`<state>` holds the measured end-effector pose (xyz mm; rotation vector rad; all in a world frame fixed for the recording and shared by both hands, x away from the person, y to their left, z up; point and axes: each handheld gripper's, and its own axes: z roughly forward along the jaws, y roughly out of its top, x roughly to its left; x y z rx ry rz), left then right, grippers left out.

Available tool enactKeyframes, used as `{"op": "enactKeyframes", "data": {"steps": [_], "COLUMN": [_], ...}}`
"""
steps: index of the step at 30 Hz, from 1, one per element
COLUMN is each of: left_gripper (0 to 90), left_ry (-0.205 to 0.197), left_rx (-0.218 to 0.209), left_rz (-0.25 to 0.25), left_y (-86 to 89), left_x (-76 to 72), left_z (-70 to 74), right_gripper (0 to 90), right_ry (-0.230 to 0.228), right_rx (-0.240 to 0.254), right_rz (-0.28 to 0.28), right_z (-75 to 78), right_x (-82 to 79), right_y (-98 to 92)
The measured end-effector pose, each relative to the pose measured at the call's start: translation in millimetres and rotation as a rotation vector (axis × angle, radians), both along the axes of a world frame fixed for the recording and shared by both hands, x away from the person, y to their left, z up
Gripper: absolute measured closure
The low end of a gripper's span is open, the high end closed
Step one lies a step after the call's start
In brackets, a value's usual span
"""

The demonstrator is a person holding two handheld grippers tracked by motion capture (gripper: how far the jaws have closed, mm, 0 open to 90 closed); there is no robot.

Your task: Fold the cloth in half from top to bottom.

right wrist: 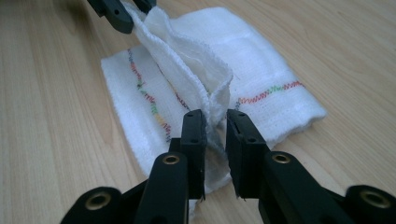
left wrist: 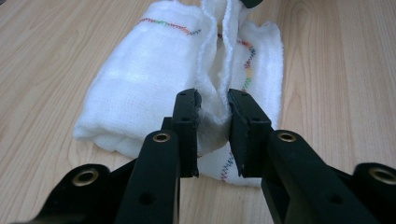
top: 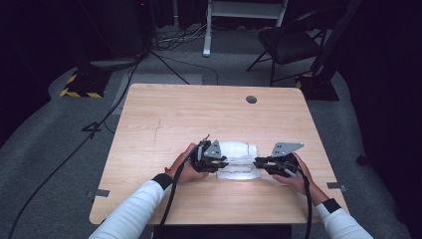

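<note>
A folded white woven cloth with multicoloured zigzag stitching (top: 240, 160) lies near the front middle of a light wooden table (top: 164, 119). The left gripper (left wrist: 214, 108) and right gripper (right wrist: 215, 122), jaws narrowly parted, each pinch an end of its raised fold.

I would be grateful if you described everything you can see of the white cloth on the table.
The white cloth is a soft, gauzy woven towel with fuzzy edges and lines of multicoloured zigzag stitching. It lies folded on the wooden table, near the person's edge, between the two hands. One layer's edge is raised into an upright ridge along its middle: the left gripper has one end of that ridge between its jaws, the right gripper the other. The rest rests flat on the wood.
</note>
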<state>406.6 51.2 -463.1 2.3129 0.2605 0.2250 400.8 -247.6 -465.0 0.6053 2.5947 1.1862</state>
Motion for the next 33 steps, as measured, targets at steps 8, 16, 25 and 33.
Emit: {"op": "enactKeyframes", "data": {"steps": [8,16,25,33], "left_gripper": [70.6,77.3,89.2,89.3], "left_ry": [0.010,0.047,0.070,0.086], "left_rx": [0.013,0.034,0.049,0.057], "left_rz": [-0.013,-0.043,-0.058,-0.050], "left_y": [3.8,8.5,10.1,11.7], "left_x": [-9.6,-16.3,-19.9,-20.2], "left_z": [-4.1,-11.7,-15.1,-19.5], "right_gripper": [80.3,79.4,79.5,80.2], "right_ry": [0.013,0.022,0.020,0.017], "right_rx": [-0.016,-0.025,-0.067,-0.088], "right_rz": [0.027,0.035,0.047,0.037], "right_z": [-5.7,-9.0,-15.4,-20.3], "right_x": [-8.2,-14.7,-23.3,-26.1], "right_y": [-0.5,-3.0,-3.2,-3.7]}}
